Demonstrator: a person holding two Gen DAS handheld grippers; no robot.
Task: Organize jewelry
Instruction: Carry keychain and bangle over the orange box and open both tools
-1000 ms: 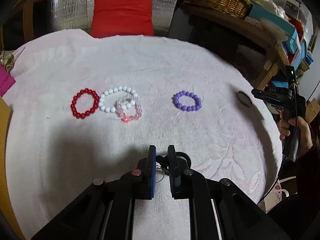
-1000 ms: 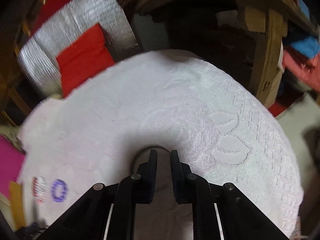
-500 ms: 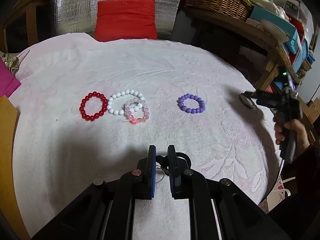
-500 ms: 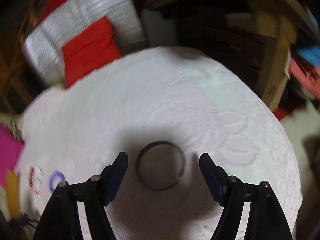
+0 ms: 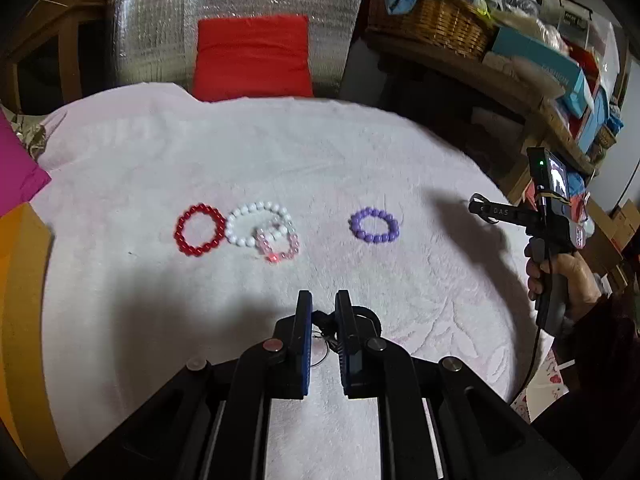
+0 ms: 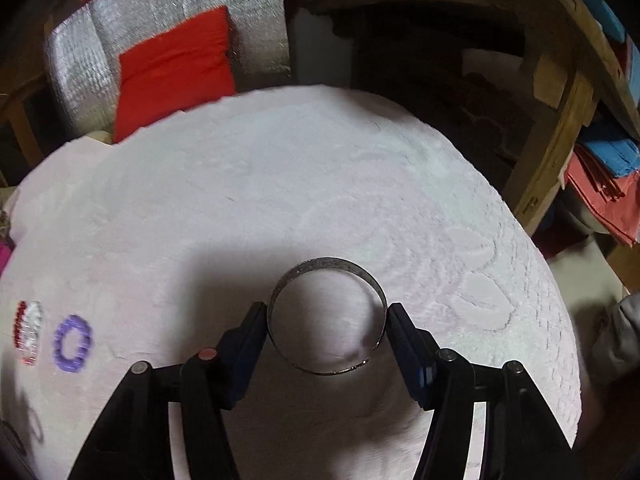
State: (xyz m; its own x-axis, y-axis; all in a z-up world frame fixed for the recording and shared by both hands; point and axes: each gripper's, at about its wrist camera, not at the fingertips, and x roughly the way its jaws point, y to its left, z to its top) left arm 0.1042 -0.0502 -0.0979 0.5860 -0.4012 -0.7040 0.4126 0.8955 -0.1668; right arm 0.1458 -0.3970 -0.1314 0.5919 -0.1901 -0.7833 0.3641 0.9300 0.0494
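Observation:
In the left wrist view a red bead bracelet (image 5: 199, 230), a white one (image 5: 256, 224), a pink one (image 5: 278, 244) lying over the white one, and a purple one (image 5: 374, 225) lie on the white towel (image 5: 160, 160). My left gripper (image 5: 323, 312) is shut on a small dark piece of jewelry (image 5: 322, 326) low over the towel. My right gripper (image 6: 326, 316) is open, its fingers either side of a silver bangle (image 6: 326, 276) lying on the towel. It also shows in the left wrist view (image 5: 486, 210). The purple bracelet (image 6: 72, 343) is far left.
A red cushion (image 5: 252, 58) against silver foil stands behind the table. A wooden shelf with a wicker basket (image 5: 432, 24) and boxes is at the back right. Pink and orange sheets (image 5: 16, 216) lie at the left edge.
My right gripper has opened and let go of the silver bangle, which now lies between its fingers. My left gripper stays shut and has drawn back slightly.

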